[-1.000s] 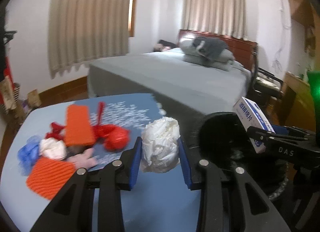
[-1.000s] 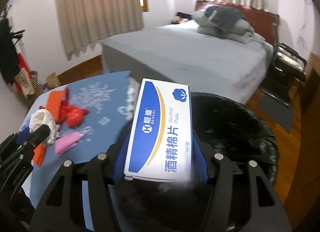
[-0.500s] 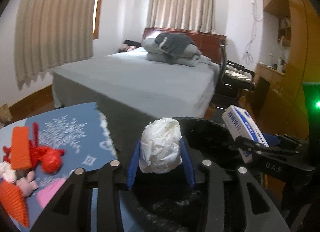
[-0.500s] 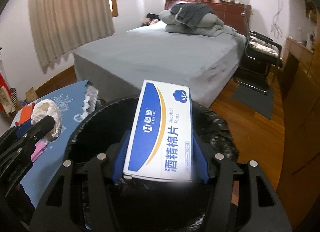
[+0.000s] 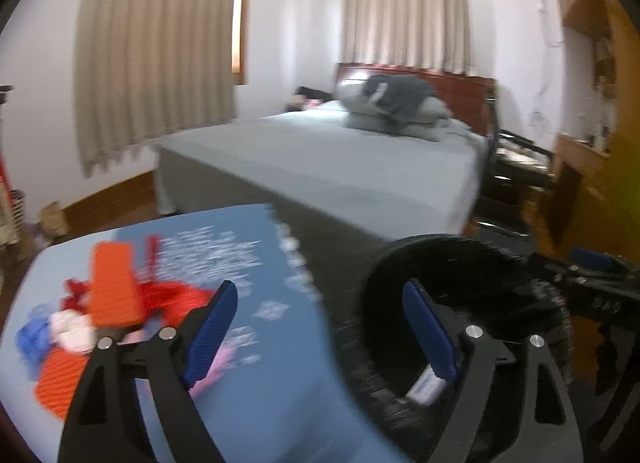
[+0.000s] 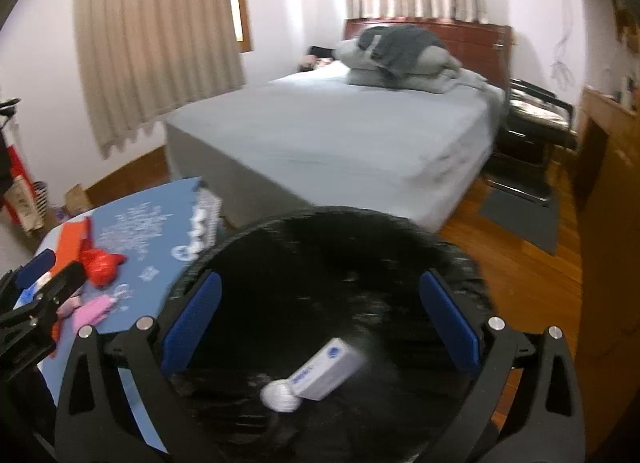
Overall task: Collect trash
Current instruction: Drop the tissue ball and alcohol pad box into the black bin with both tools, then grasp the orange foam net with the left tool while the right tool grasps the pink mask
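Note:
A black-lined trash bin [image 6: 332, 247] stands beside the blue table [image 5: 260, 415]. Inside it lie the white and blue alcohol pads box [image 6: 328, 369] and the crumpled white paper ball [image 6: 280, 397]. The box also shows in the left wrist view [image 5: 426, 385], low in the bin [image 5: 472, 259]. My right gripper [image 6: 320, 327] is open and empty above the bin. My left gripper [image 5: 320, 335] is open and empty, over the gap between table edge and bin. Red, orange, pink and blue items [image 5: 112, 295] lie on the table's left part.
A grey bed [image 5: 340, 167] stands behind the table and bin. A black chair [image 6: 536, 119] and wooden furniture [image 6: 608, 223] are at the right. Wooden floor [image 6: 520, 263] lies right of the bin. The left gripper's body [image 6: 36, 303] shows at the right wrist view's left edge.
Both grippers have opened. The paper ball and the alcohol pads box have dropped into the bin. The left gripper has swung back left toward the table.

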A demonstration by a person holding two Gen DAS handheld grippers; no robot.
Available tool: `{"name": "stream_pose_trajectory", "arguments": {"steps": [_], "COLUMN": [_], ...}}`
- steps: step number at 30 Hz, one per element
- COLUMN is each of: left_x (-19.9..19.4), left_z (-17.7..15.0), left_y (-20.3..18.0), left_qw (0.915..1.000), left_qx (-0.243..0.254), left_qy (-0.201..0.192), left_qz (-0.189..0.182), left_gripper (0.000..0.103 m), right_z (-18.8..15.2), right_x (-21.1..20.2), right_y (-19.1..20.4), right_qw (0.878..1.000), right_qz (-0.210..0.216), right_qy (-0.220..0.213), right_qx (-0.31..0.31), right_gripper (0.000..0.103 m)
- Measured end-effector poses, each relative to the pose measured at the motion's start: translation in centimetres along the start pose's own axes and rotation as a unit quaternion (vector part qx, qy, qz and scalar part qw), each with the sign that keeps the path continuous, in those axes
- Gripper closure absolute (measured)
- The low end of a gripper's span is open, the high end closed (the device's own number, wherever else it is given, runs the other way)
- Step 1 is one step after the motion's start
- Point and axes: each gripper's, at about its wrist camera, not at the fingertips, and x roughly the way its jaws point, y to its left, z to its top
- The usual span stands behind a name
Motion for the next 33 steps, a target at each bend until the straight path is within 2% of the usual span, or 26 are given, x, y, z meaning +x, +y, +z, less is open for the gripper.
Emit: {"name": "stream_pose_trajectory", "arguments": {"steps": [7,10,15,20,33], "left_x": [-2.3,-3.2,-4.0,-3.6,-0.4], "left_z": [-2.6,-4.4,-6.4,-8.2,-10.9], "left_y": [8.1,11.9,16.3,19.0,21.7], "left_qw": [0.993,0.9854,0.9736,0.9663,0.9604], "left_qx": [-0.035,-0.054,-0.083,-0.101,-0.146], "left_qy": [0.011,0.026,0.045,0.069,0.128], "left_qz": [0.113,0.16,0.208,0.227,0.2], "left_gripper": [0.019,0.019,0.019,0.019,0.019], "right_z": [0.1,-0.2,-1.0,-2.1,-3.9], "right_x": [1.3,1.9,2.5,3.6,6.4], "right_y": [7.6,10.9,15.1,18.4,21.5], "right_qw": [0.997,0.993,0.988,0.983,0.978], "right_qz": [0.07,0.098,0.128,0.144,0.142], "right_qy": [0.009,0.011,0.019,0.034,0.061], "right_qx": [-0.043,-0.06,-0.082,-0.108,-0.138], "right_gripper": [0.006,0.006,0.006,0.006,0.006]}}
